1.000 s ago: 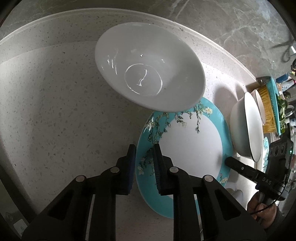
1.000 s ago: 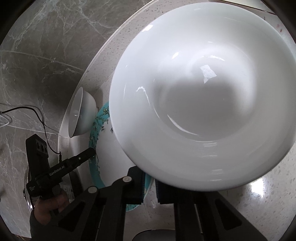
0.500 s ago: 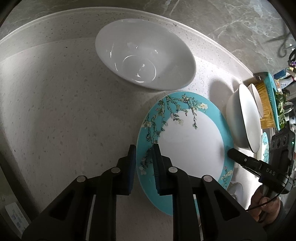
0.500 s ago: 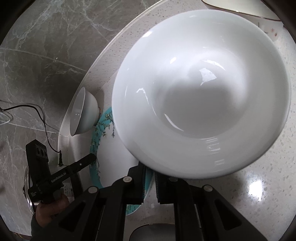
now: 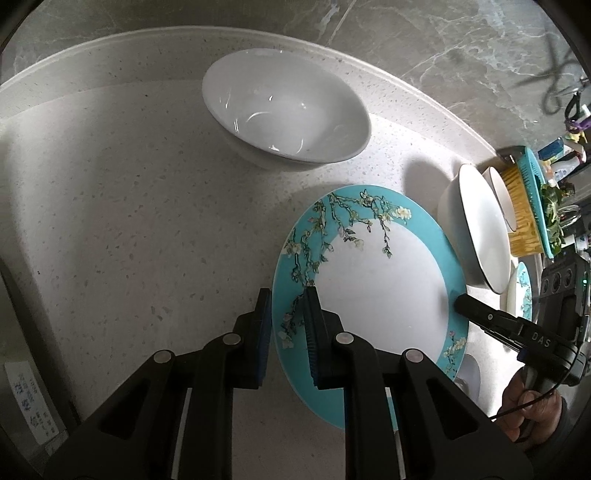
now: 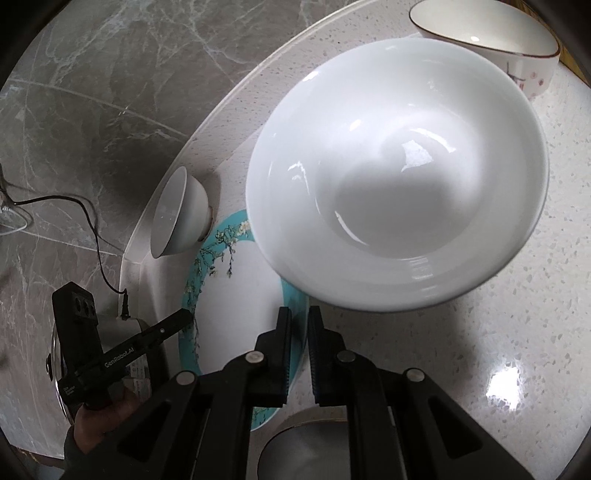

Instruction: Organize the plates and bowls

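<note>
A teal plate with a blossom pattern (image 5: pixel 373 291) is gripped at its two opposite rims. My left gripper (image 5: pixel 286 321) is shut on its left rim. My right gripper (image 6: pixel 298 332) is shut on its other rim; the plate also shows in the right wrist view (image 6: pixel 236 306). A plain white bowl (image 5: pixel 284 107) stands on the speckled counter (image 5: pixel 129 206) beyond the plate; it is small in the right wrist view (image 6: pixel 177 218). A large white bowl (image 6: pixel 399 166) fills the right wrist view, next to the plate; in the left wrist view (image 5: pixel 476 229) it is at the right.
A gold-rimmed white bowl (image 6: pixel 487 33) sits at the far counter edge. Another bowl's rim (image 6: pixel 306 454) lies under my right gripper. A teal drainer basket with greens (image 5: pixel 532 199) stands at the right. A metal cooker (image 6: pixel 122 354) is at the left edge.
The plate, held by both grippers, has drawn back from both white bowls. The plain bowl no longer overlaps its rim, and the large bowl looks smaller in the right view.
</note>
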Demonstrator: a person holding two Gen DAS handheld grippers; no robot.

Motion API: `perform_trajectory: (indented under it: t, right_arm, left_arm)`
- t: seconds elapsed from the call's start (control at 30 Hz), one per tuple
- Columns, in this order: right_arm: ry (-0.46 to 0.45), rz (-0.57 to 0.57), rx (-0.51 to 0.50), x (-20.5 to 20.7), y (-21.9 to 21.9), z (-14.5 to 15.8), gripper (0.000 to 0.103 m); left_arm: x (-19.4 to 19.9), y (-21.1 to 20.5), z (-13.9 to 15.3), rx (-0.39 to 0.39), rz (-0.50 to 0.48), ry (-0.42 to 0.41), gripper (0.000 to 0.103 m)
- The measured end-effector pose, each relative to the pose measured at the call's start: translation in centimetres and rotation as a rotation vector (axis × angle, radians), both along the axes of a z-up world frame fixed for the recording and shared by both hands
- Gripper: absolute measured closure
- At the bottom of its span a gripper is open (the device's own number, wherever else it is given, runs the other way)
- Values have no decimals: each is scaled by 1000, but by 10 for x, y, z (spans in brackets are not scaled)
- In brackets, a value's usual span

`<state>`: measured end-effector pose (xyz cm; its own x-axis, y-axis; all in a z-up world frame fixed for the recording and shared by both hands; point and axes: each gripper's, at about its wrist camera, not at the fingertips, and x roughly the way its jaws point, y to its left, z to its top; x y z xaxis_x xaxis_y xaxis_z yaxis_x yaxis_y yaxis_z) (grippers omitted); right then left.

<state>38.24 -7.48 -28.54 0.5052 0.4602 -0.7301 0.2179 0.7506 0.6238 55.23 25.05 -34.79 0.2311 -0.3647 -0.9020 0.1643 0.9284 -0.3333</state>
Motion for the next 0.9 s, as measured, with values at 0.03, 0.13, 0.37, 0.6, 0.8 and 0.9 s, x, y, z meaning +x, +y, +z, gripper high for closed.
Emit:
perform_trajectory:
  t: [0.03,0.13,0.37,0.6,0.8,0.9]
  right_arm:
    - [-3,3,-1,-1,0,1,92]
    - [-12,11,-4,-5,2,6,92]
    - [-37,33,-11,-22,3,20,92]
    - [-63,57,-22,-46,4,39,92]
    - [-64,68,-34,-78,-4,48,91]
    - [-59,68,-46,-91,-7,49,91]
  left_arm:
    - [-3,1,2,-2,1,-3,89]
    - [-13,3,10,-3,6,-14,89]
    - [-44,9,36,-4,14,-51,89]
    - [-82,5,63,-17,17,-84,89]
    - [-119,-6,78,-18,0,-101,89]
    - [-137,-14,78,-21,-12,-93,89]
